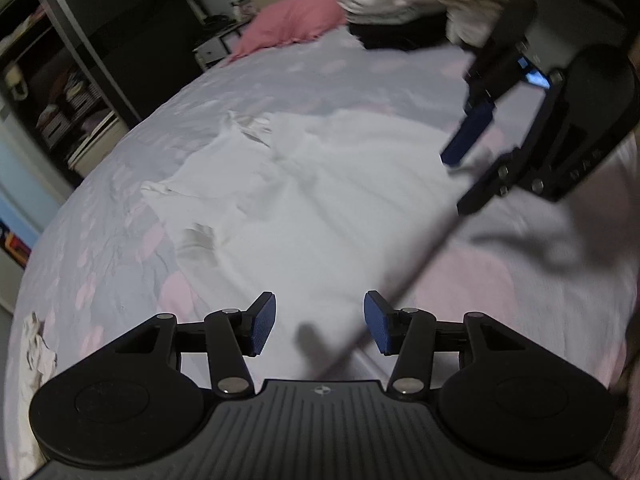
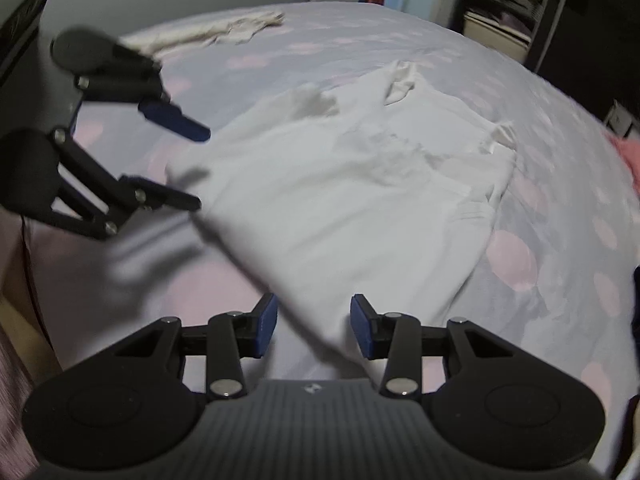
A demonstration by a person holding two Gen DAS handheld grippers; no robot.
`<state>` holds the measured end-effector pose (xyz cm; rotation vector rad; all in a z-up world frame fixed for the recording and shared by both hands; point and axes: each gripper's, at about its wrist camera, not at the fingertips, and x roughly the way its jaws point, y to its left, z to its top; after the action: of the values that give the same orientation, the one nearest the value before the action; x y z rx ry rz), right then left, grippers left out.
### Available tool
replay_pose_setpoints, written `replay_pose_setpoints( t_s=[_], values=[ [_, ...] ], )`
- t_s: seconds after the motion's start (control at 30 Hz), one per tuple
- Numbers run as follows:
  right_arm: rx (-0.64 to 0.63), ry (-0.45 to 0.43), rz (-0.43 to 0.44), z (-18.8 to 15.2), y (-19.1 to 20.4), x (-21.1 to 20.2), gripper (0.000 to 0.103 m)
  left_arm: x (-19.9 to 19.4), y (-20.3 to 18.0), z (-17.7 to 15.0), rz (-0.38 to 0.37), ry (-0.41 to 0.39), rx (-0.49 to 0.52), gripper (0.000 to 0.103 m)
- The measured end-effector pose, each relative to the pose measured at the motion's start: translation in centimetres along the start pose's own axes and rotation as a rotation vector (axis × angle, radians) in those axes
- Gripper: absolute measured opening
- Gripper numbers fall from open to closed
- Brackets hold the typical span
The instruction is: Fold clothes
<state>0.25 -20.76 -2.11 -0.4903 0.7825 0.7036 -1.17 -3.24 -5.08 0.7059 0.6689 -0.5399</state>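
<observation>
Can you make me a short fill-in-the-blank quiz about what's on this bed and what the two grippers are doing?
1. The white shirt lies spread on the ____.
2. Both the left gripper and the right gripper have their fingers ____.
3. The pillow at the far end of the bed is ____.
4. Neither gripper holds any ____.

Missing words: bed; open; pink; clothing

You've got open bedspread (image 1: 100, 248) all around the white garment (image 1: 320, 200), with bare cover on its far side and along the near edge. Both grippers hang over that near edge, jaws apart: the left gripper (image 1: 319, 322) and the right gripper (image 2: 313, 326) close enough to crowd each other. At the head end, the pink pillow (image 1: 292, 20) and a clothes pile (image 1: 400, 4) block the way, and a crumpled pale cloth (image 2: 224, 28) sits at the foot.
</observation>
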Motion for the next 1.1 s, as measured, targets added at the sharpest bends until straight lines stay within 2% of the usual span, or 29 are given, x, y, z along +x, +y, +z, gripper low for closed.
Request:
replay_pose_setpoints(
  t_s=[0.17,0.3,0.47,0.57,0.63,0.7,0.87,1.0,1.1],
  values=[
    [-0.111,0.016,-0.060,-0.9,0.8,0.8,0.047,1.3,-1.4,-1.5,0.047,0.051,0.097,0.047],
    [-0.245,0.035,-0.127,-1.4,1.9,1.6,0.048,2.3,-1.9,-2.6,0.082,0.053,0.164,0.048],
    [-0.415,0.057,-0.248,-2.3,2.5,3.0,0.044,3.2,-1.3,-3.0,0.149,0.059,0.189,0.049],
    [-0.429,0.050,-0.255,-2.5,2.4,3.1,0.041,3.9,-0.8,-2.9,0.163,0.069,0.195,0.049],
    [-0.433,0.051,-0.261,-2.3,2.4,3.0,0.033,4.1,-1.0,-2.7,0.168,0.074,0.223,0.042],
    [-0.415,0.054,-0.256,-2.0,2.2,2.6,0.030,4.1,-1.0,-2.5,0.156,0.081,0.238,0.031],
    [-0.354,0.042,-0.251,-0.7,1.5,0.9,0.023,2.8,0.3,-1.6,0.098,0.091,0.215,0.019],
    [-0.352,0.036,-0.241,0.1,1.3,-0.8,0.021,1.2,0.8,-0.8,0.099,0.101,0.208,0.016],
    [-0.331,0.063,-0.207,0.4,1.5,-2.4,0.021,-0.3,0.6,-0.3,0.088,0.112,0.216,0.016]
  ],
)
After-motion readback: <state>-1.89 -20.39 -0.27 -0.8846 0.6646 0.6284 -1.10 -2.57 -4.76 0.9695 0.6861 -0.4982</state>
